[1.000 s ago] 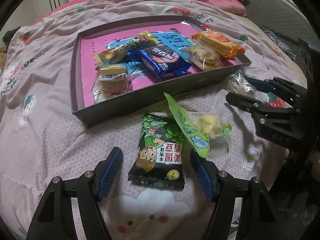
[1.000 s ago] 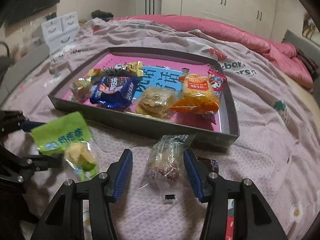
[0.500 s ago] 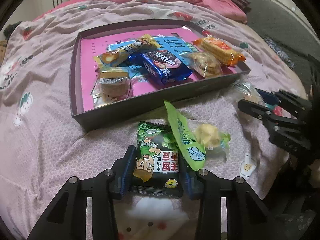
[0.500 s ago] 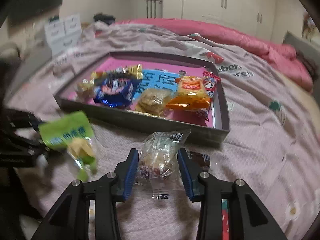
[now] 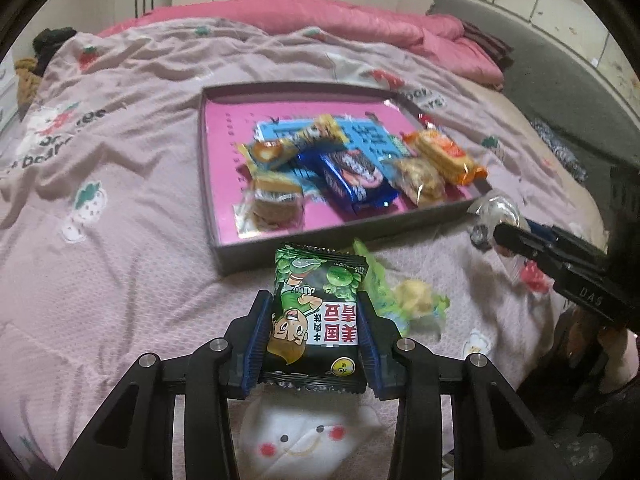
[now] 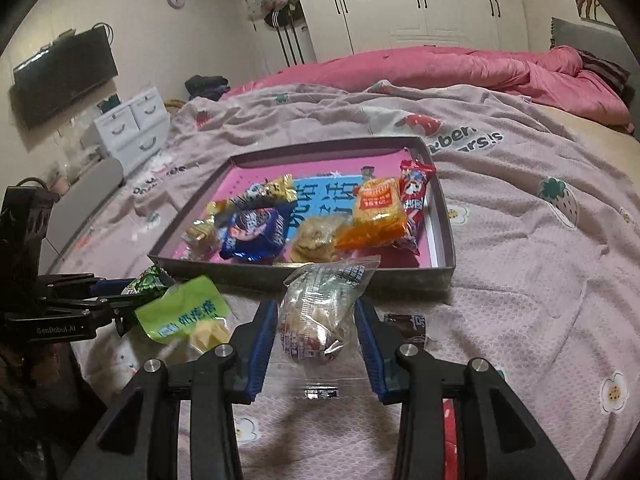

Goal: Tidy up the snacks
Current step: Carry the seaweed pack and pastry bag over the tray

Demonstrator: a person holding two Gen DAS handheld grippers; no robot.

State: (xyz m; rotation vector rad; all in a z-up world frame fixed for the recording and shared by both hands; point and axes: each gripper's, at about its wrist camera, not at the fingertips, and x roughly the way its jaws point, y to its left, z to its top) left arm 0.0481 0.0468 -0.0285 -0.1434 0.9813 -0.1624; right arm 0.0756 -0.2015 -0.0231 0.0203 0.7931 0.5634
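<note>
My left gripper point(image 5: 315, 338) is shut on a black and green pea snack packet point(image 5: 316, 316), lifted a little off the bedspread. The right gripper point(image 6: 316, 346) is shut on a clear bag of wrapped sweets point(image 6: 324, 312), also raised. Ahead of both lies a shallow grey tray point(image 5: 208, 184) with a pink floor, which holds several snacks: a blue cookie pack point(image 5: 352, 178), an orange cracker pack point(image 6: 378, 210), a red packet point(image 6: 416, 200). A light green packet point(image 6: 188, 312) rests on the bed between the two grippers. In the left wrist view the right gripper point(image 5: 504, 236) shows at the right edge with its bag.
A small dark packet point(image 6: 404, 326) lies on the bedspread just behind the right gripper's right finger. A rumpled pink duvet point(image 6: 460, 68) is heaped at the far end of the bed. White drawers point(image 6: 132, 124) and a wall screen point(image 6: 64, 76) stand at the left.
Both grippers closed on their packets, the left on the pea snack and the right on the clear bag, and lifted them off the bedspread. Both views tilted up.
</note>
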